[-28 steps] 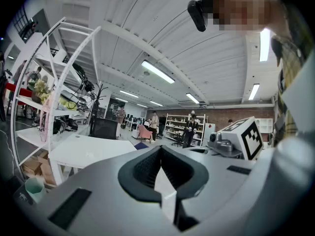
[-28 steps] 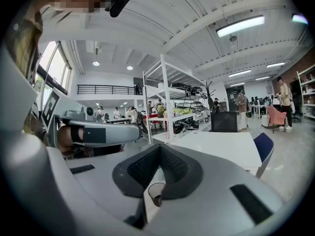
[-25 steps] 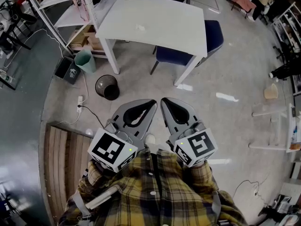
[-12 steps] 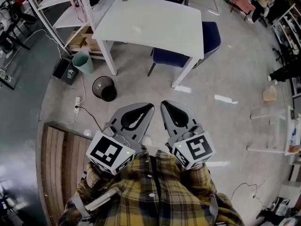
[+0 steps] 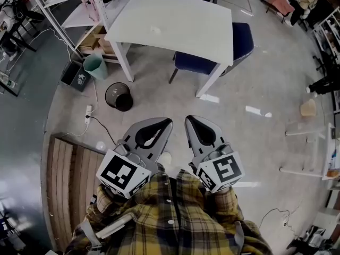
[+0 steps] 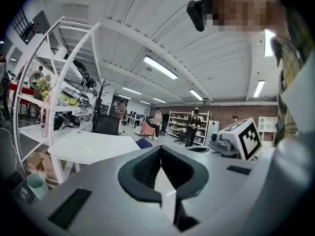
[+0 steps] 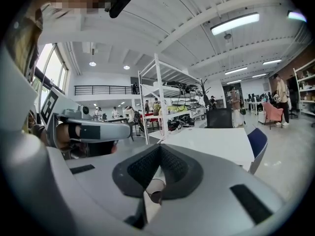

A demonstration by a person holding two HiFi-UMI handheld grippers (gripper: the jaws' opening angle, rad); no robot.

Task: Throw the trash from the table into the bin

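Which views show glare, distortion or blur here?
Head view: edges bend, glare streaks on the floor, table sharp. Left gripper view: strong fisheye curve, dark corners, tube lamp overexposed. Right gripper view: same curve, ceiling light overexposed.

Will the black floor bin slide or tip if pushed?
The black bin looks like thin mesh, so probably light; it may slide on the glossy floor. It stands upright and free, so a high push could tip it.

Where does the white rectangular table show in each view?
Head view: white rectangular table, top centre.
Left gripper view: left of centre, mid-height.
Right gripper view: right of centre, mid-height.
Shared landmark: dark blue chair, at the table's right side in all three.
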